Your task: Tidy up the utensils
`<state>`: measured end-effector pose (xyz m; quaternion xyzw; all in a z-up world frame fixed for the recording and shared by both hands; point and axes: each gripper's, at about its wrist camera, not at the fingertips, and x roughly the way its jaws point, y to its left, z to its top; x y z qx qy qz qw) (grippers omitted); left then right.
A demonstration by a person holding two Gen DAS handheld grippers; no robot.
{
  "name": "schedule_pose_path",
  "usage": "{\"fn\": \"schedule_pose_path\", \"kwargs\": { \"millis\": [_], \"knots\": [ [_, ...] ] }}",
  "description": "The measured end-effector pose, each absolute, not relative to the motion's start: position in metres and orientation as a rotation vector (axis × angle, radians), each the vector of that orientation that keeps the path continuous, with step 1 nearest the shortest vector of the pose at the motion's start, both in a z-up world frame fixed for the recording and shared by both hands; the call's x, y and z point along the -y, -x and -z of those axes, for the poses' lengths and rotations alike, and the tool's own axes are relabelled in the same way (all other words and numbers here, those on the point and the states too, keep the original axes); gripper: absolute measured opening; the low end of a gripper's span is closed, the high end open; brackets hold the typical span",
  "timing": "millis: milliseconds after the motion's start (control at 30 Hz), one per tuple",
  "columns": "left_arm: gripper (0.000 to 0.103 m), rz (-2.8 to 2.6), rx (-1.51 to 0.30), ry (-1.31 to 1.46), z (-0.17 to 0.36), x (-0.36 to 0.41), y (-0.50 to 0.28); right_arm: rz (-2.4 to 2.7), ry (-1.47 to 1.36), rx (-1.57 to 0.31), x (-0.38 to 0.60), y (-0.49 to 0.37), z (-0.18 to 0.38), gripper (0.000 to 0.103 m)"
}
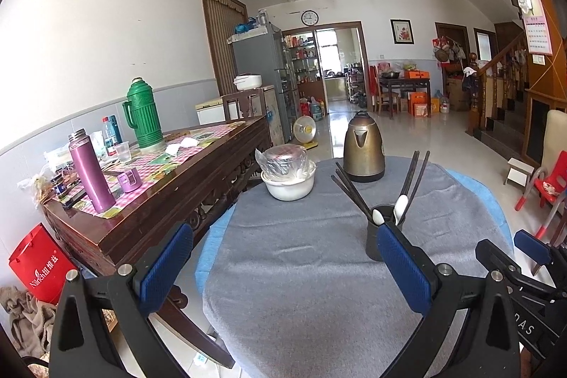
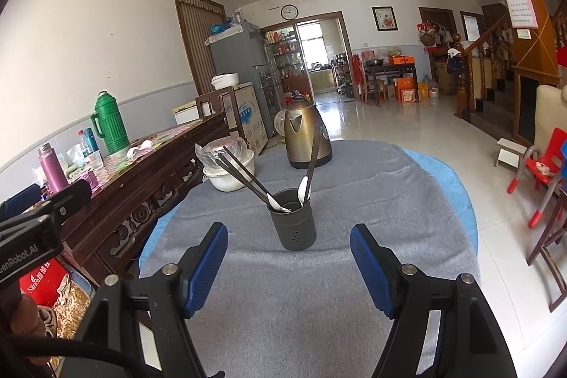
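A dark grey utensil holder (image 2: 293,222) stands upright on the grey cloth of the table (image 2: 319,307), just ahead of my right gripper (image 2: 288,263), which is open with nothing between its blue pads. Dark chopsticks (image 2: 244,178) and white spoons (image 2: 303,189) stick out of the holder. In the left wrist view the holder (image 1: 376,229) sits partly behind the right pad of my left gripper (image 1: 285,263), which is open and empty over the cloth. Chopsticks (image 1: 418,174) and a white spoon (image 1: 401,203) rise from it.
A bronze kettle (image 2: 306,137) and a white bowl with a covered metal pot (image 2: 228,165) stand at the table's far end. A wooden sideboard (image 1: 152,201) with flasks lies to the left. Red chairs (image 2: 542,172) stand right.
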<state>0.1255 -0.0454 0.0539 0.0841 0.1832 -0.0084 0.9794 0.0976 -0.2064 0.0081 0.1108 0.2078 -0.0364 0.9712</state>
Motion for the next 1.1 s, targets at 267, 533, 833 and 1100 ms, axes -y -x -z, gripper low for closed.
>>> {"fn": "schedule_pose_path", "kwargs": {
  "millis": [267,533,833,1100],
  "knots": [
    [0.103,0.011,-0.361,-0.167,-0.0569,0.0436,-0.1235,0.072,-0.201,-0.412,0.2023,-0.0942,-0.0118,0.075],
    [0.103,0.006,-0.356,-0.164,-0.058,0.0416,-0.1229,0.074,-0.191,-0.407,0.2005,-0.0923,-0.0139,0.075],
    [0.103,-0.001,-0.35,-0.161,-0.0602,0.0395,-0.1214,0.072,-0.183,-0.406,0.1994,-0.0923,-0.0151,0.075],
    [0.103,-0.01,-0.35,-0.16,-0.061,0.0369,-0.12,0.069,-0.171,-0.411,0.1983,-0.0902,-0.0143,0.075]
  ]
}}
